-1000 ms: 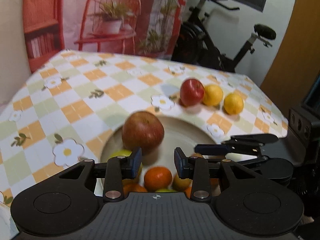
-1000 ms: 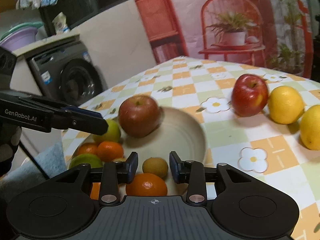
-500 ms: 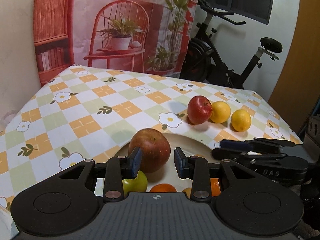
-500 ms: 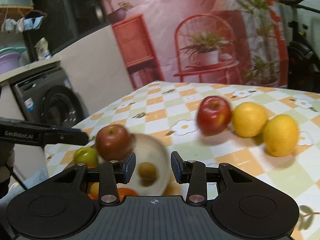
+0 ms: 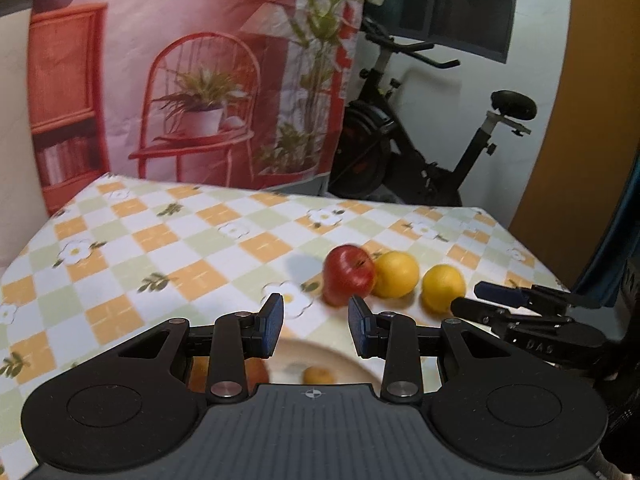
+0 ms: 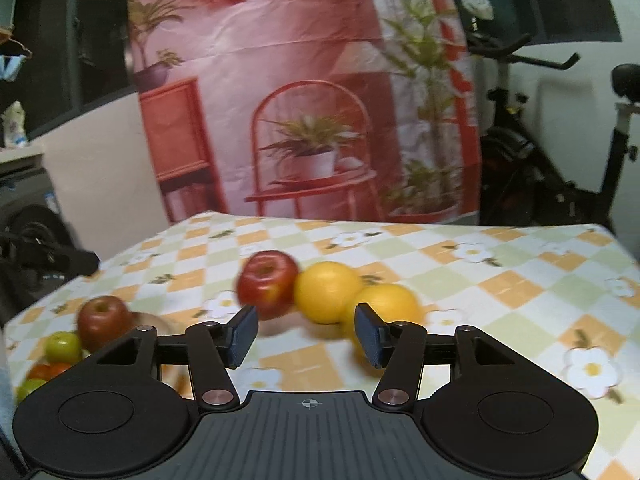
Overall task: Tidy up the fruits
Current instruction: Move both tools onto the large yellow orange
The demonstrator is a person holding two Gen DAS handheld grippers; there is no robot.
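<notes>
Right wrist view: right hand-held gripper [image 6: 306, 336] hangs empty above the table [image 6: 520, 264], jaws moderately apart and just opened wider, aimed at a row of three fruits: red apple [image 6: 267, 283], then two oranges [image 6: 328, 291] [image 6: 386, 304], each touching its neighbour. Bowl [image 6: 160, 322] sits at left with a darker apple [image 6: 103, 321], a green fruit [image 6: 62, 346] and small orange fruits. Left hand-held gripper [image 5: 316, 328] is empty, jaws narrow, over the bowl rim [image 5: 316, 356].

Risk, as judged: the row is packed tight, so closing on one fruit could nudge its neighbour and set it rolling toward the table edge. The present gap looks too narrow for an orange; pads [image 6: 242, 334] could strike its top and push it away. Frames are motion-blurred, so aim may be off.

Versus one second ago: the right view has swung from the bowl to the row; the left view has lifted, so the bowl fruit has mostly dropped below the frame.
</notes>
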